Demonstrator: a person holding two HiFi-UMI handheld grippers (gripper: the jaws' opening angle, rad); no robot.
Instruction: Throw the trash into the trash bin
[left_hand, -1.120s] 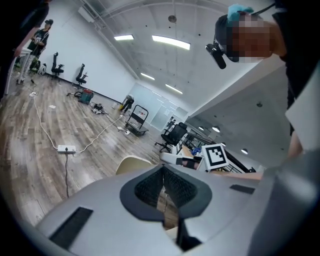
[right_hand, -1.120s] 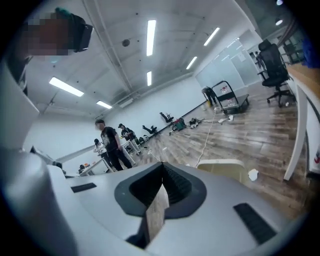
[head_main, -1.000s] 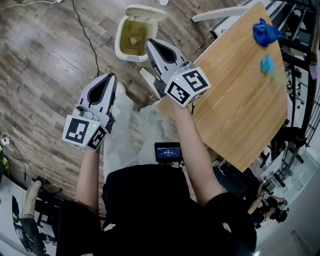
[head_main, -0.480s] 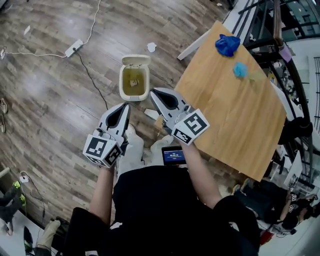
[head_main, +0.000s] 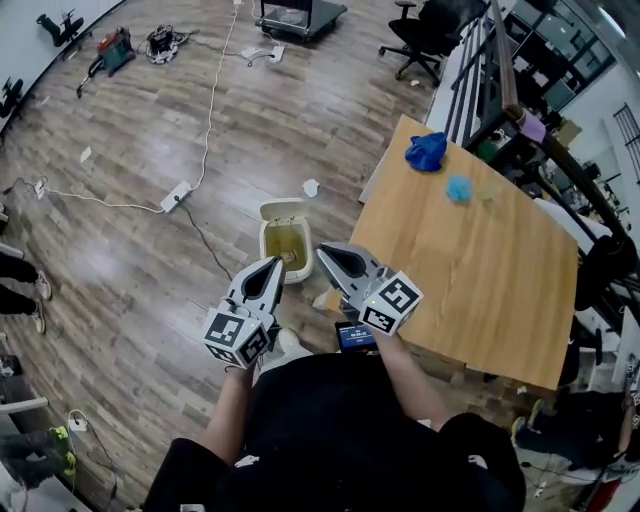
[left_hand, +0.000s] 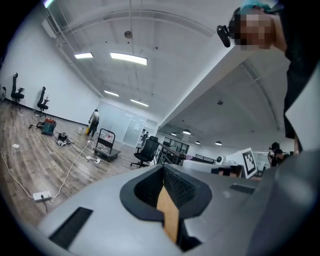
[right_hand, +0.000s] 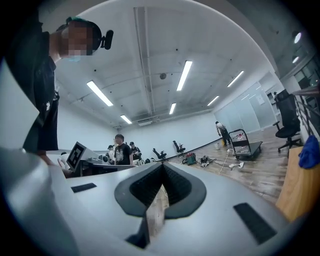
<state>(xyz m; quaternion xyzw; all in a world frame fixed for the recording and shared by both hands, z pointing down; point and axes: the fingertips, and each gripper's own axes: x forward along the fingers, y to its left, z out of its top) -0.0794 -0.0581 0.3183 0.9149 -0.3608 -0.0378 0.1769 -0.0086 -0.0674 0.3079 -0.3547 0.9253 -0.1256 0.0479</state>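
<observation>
Trash bin (head_main: 266, 238) stands open beyond left gripper (head_main: 274, 264) and right gripper (head_main: 326, 251), both clenched shut and empty

We wear a black short-sleeved top (head_main: 340, 430), which fills the lower middle of the head view. A small black device (head_main: 355, 336) with a blue-lit screen sits at its upper edge. Our left gripper (head_main: 276, 263) and right gripper (head_main: 323, 249) have smooth light-grey shells around black ribbed pads. The left cube (head_main: 238, 338) and right cube (head_main: 392, 303) are white with black square markers. At the upper left of the right gripper view, a black head camera (right_hand: 106, 39) hangs beside a teal head strap (right_hand: 75, 21).
</observation>
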